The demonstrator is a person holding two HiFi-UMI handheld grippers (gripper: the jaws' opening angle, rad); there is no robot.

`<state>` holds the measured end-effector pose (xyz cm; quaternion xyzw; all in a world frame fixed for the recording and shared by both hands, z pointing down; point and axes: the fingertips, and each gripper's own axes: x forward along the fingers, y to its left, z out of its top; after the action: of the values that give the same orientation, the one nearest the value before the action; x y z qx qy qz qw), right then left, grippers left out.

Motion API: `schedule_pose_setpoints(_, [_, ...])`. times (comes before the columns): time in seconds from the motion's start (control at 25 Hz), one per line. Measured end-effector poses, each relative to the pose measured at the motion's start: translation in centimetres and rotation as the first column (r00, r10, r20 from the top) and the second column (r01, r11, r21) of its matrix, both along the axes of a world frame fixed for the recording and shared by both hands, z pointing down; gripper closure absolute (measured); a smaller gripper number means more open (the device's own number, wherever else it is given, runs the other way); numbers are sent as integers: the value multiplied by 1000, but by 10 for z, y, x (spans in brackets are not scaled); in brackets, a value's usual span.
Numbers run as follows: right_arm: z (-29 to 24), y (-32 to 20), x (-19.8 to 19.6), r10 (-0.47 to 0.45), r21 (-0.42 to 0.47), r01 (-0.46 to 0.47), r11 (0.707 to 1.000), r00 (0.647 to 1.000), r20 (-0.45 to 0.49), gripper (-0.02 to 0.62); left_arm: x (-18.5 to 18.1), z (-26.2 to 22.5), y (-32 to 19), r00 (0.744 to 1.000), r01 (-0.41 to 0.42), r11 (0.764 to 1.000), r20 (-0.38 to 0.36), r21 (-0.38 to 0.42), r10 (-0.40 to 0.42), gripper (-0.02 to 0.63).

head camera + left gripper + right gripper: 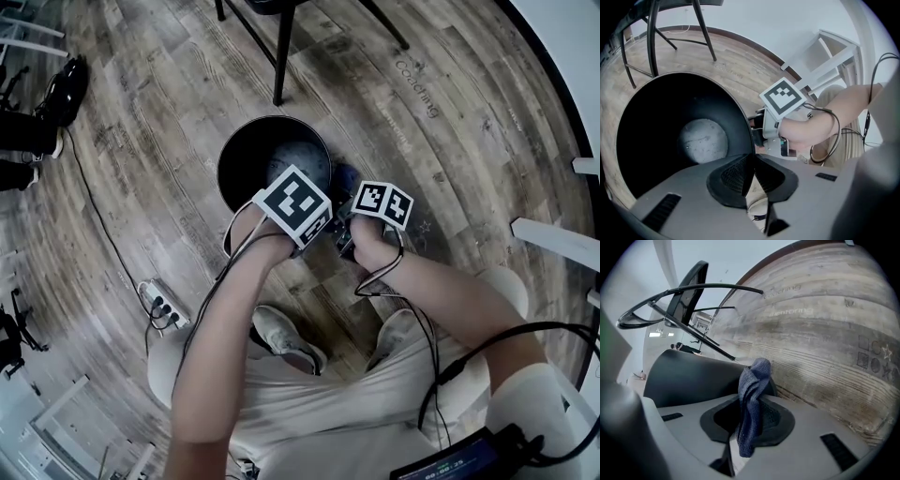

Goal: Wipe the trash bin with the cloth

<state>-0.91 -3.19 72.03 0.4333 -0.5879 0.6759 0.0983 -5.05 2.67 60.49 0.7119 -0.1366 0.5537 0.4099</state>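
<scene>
L gripper (752, 171) clamped on trash bin (726, 112) rim. R gripper (749, 425) pinches cloth (753, 390) beside outer wall, contact unclear. Wiping seemingly not begun.

This is looking like an office: printed words (417, 89) are running across the wood floor (169, 141), black chair legs (283, 56) are standing near a trash bin (242, 155), a power strip (164, 305) is lying nearby.

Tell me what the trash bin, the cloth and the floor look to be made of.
Trash bin: smooth black wall with a dull sheen, so plastic or coated metal; its grey bottom looks scuffed.
Cloth: dark blue knitted fabric, with visible loops and limp folds.
Floor: matte wood-look planks with grain and seams; real wood or laminate, hard to say.
</scene>
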Motion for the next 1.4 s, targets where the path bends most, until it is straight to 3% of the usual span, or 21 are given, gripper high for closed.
schedule_pose_setpoints(0.28, [45, 7, 0, 86, -142, -70, 987, 990, 110, 532, -1, 0, 0, 999, 23, 1000, -30, 0, -23, 552])
schedule_pose_setpoints(0.64, [79, 12, -2, 66, -228, -21, 974, 979, 193, 532, -1, -1, 0, 996, 64, 998, -59, -5, -64, 547])
schedule_pose_setpoints(0.92, [45, -3, 27, 3, -109, -5, 994, 1000, -13, 532, 2, 0, -3, 997, 69, 998, -44, -6, -70, 545])
schedule_pose_setpoints(1.2, [-18, -21, 34, -8, -36, 9, 999, 1000, 19, 532, 21, 0, -24, 982, 180, 983, -71, 25, -178, 546])
schedule_pose_setpoints(1.4, [-68, -1, 32, -15, -48, 19, 999, 995, 98, 532, 37, -1, -33, 950, 288, 958, -127, 14, -284, 545])
